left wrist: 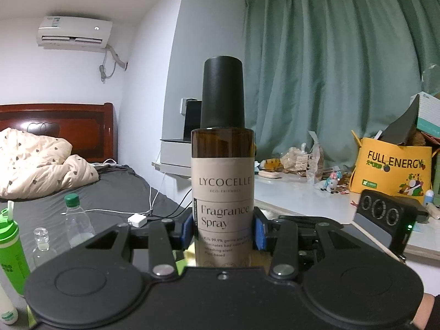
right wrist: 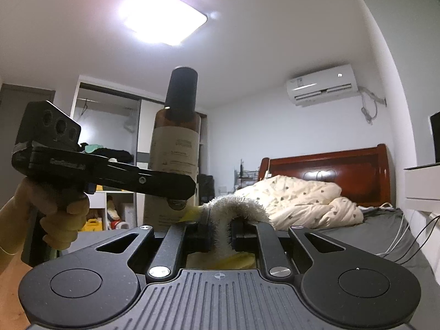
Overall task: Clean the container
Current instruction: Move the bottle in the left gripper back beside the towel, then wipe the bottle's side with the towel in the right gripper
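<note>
Upright, spray bottle between left gripper's closed jaws.

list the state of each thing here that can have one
spray bottle: upright, black cap on, clamped in the left gripper
fuzzy white cloth: pinched in the right gripper, arched beside the bottle's base
clear water bottle: upright, green cap on
air conditioner: flap open
curtain: drawn shut

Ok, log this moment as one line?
left gripper: shut on capped amber spray bottle, upright | right gripper: shut on fuzzy white-and-yellow cleaning cloth, beside bottle's lower body | contact: cannot tell
</note>
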`<state>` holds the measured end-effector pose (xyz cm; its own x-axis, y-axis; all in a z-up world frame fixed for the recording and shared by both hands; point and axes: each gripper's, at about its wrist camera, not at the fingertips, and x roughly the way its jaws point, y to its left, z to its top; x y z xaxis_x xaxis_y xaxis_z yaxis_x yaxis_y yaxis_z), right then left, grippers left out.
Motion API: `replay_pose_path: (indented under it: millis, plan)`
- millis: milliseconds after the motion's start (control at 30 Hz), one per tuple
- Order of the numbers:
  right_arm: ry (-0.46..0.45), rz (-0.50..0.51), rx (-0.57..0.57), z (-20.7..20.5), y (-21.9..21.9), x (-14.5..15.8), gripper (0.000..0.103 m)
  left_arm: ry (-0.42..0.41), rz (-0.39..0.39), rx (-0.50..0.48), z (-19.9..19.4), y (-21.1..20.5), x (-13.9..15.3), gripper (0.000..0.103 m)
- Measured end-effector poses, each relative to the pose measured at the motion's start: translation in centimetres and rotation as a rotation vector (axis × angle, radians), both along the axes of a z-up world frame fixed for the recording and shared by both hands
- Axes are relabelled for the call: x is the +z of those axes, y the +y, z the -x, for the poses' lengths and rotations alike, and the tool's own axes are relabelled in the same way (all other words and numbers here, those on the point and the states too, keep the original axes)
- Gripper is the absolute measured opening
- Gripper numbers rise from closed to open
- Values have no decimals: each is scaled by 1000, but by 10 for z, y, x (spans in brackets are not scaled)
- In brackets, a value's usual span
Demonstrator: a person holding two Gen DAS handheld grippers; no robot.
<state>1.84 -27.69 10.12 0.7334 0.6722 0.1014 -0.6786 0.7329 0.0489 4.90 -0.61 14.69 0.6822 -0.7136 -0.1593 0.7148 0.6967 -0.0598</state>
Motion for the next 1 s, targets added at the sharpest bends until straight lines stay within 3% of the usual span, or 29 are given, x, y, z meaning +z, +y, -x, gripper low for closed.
replay_pose_path:
  millis: [433, 1000]
  plan:
    - [68, 7, 82, -21, 1, -6, 13, -6, 31, 6, -2, 2, -1, 41]
    - [127, 133, 109, -20, 32, -53, 13, -2, 42, 65, -11, 9, -13, 41]
